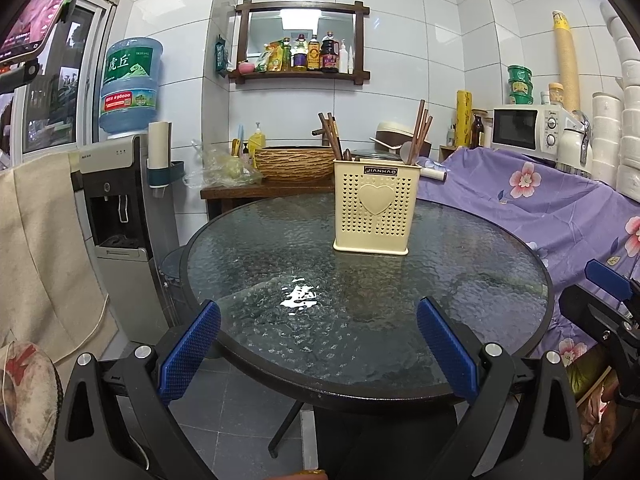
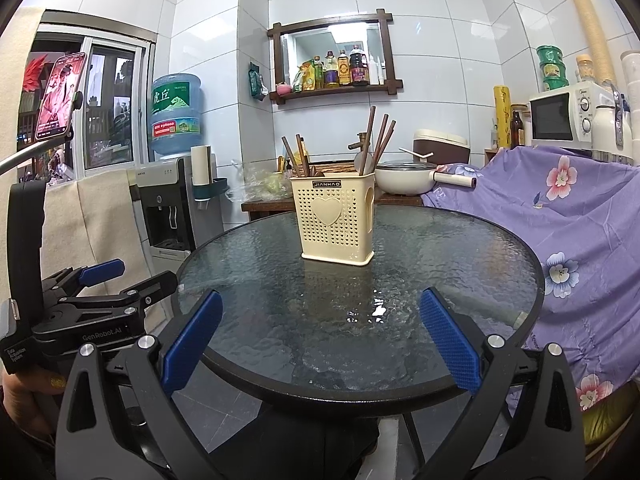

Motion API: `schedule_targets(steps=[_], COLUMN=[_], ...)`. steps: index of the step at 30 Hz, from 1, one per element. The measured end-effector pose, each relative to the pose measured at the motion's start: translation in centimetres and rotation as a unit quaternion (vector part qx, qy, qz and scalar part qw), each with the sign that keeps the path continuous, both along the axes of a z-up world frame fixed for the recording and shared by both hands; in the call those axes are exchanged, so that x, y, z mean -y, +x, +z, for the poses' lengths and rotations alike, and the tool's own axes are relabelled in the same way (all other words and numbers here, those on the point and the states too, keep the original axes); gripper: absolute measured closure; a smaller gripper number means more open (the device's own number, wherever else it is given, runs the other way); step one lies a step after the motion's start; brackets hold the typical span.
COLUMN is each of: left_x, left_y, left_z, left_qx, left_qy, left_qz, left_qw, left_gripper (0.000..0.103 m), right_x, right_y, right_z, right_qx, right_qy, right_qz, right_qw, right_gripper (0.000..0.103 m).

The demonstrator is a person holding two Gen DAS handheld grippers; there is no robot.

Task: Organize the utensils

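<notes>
A cream perforated utensil holder (image 1: pixel 374 208) with a heart on its front stands upright on the far half of the round glass table (image 1: pixel 280 272). It also shows in the right wrist view (image 2: pixel 334 220). Brown chopsticks (image 1: pixel 422 128) and spoons stick out of its top; chopsticks show in the right wrist view too (image 2: pixel 380 140). My left gripper (image 1: pixel 318 314) is open and empty over the table's near edge. My right gripper (image 2: pixel 320 310) is open and empty, also near the front edge. The left gripper shows at the left of the right wrist view (image 2: pixel 132 284).
A water dispenser (image 1: pixel 120 208) stands left of the table. A purple flowered cloth (image 1: pixel 560 208) covers furniture on the right, with a microwave (image 1: pixel 528 128) behind. A wooden side table with a basin (image 1: pixel 292 164) and a white pot (image 2: pixel 404 178) sits behind the round table.
</notes>
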State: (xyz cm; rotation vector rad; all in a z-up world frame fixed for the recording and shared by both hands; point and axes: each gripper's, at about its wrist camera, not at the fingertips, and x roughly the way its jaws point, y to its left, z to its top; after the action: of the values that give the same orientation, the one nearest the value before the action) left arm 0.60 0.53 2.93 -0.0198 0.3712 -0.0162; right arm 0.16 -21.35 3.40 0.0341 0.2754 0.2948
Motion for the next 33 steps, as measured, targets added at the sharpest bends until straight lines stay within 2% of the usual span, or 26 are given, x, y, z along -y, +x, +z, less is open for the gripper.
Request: schedule_targets(steps=[20, 24, 33], left_x=[0.12, -0.18, -0.24], left_y=[0.02, -0.16, -0.18], left_z=[-0.09, -0.19, 0.08], left_qx=[-0.001, 0.004, 0.001], left_qy=[0.002, -0.016, -0.002], left_qz=[0.002, -0.006, 0.015], left_qw=[1.0000, 0.9998, 0.9999], left_gripper=[0.006, 0.006, 0.006], right_x=[0.07, 0.14, 0.06], right_y=[0.02, 0.02, 0.07], right_z=[-0.03, -0.13, -0.29], right_qx=[-0.001, -0.002, -0.002], right_qy=[-0.001, -0.001, -0.002], right_qz=[0.001, 0.001, 0.001], right_qw=[1.000, 1.000, 1.000], right_gripper=[0.006, 0.006, 0.006])
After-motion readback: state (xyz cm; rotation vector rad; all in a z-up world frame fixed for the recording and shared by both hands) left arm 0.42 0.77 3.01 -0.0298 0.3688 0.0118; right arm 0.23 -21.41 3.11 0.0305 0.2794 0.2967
